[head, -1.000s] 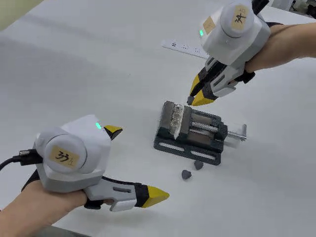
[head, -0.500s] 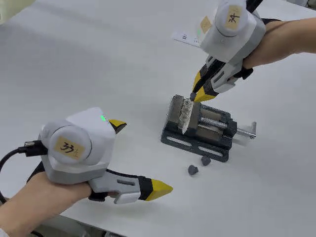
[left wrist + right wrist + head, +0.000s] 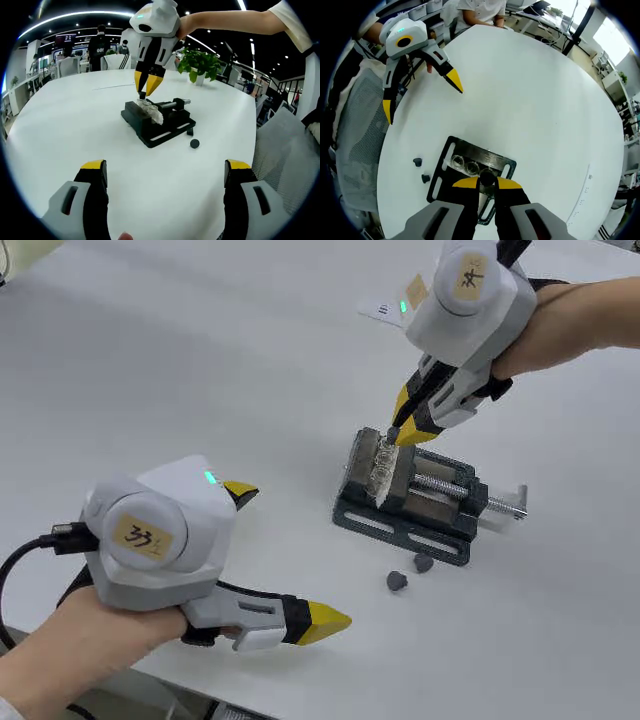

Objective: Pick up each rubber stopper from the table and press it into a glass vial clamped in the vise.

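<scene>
Grey rubber stopper (image 3: 488,176), small, dark and round, sits pinched between the yellow-tipped jaws of the right gripper (image 3: 403,431). It hangs at the far end of the row of vials (image 3: 380,465). Whether it touches a vial mouth cannot be told. The vials are clear glass, standing upright side by side, clamped in the black vise (image 3: 420,510), whose screw handle sticks out to the right in the head view. In the right gripper view, two open vial mouths show just left of the held stopper. Two loose stoppers (image 3: 397,581) of the same dark grey lie on the table (image 3: 200,370) just beside the vise's near base rail, close together but apart.

The white table is bare and wide to the left of and beyond the vise. A paper strip (image 3: 378,310) lies well behind the right gripper. The table's near edge runs just under the left gripper (image 3: 285,555), which hovers low near that edge, well apart from the vise, its jaws spread wide with nothing between them.

Against a second ago, the right gripper has closed the gap to the vise: its tips stood off behind the vise then and are over the vial row now. The left gripper stays wide open, and the loose stoppers lie as before.
</scene>
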### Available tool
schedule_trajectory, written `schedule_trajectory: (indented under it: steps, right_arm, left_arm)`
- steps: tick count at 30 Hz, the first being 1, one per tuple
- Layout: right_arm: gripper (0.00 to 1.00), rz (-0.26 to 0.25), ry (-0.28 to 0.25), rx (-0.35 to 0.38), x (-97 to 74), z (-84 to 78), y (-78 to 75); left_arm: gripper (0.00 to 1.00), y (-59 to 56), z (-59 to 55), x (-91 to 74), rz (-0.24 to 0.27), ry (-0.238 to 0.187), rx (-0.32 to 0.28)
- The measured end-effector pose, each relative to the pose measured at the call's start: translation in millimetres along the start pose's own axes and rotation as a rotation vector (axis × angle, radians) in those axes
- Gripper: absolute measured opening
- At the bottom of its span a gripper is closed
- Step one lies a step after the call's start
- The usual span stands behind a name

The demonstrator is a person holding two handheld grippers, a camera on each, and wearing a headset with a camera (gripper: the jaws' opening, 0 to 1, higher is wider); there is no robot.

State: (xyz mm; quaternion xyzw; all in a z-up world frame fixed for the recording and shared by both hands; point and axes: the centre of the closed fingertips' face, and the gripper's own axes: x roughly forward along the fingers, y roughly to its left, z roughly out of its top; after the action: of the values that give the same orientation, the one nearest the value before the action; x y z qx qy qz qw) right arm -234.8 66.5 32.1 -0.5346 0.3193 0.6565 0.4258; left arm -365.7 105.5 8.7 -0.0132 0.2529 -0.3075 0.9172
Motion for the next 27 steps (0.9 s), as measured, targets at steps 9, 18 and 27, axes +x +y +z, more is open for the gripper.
schedule_trajectory:
  steps: [9, 18, 27]
  right_arm:
    - [0.06, 0.002, 0.011, -0.010, 1.4, 1.5, -2.3]
    - [0.06, 0.002, 0.003, 0.001, 1.7, 3.4, -2.0]
    - [0.06, -0.002, 0.003, 0.002, 2.0, 2.4, -2.2]
  left_arm:
    - [0.97, 0.1, 1.0, 0.8, -0.003, -0.001, 0.000]
    - [0.96, 1.8, -0.3, 0.7, -0.003, -0.001, -0.004]
    - [0.96, 0.7, 1.3, 1.0, -0.005, -0.005, -0.010]
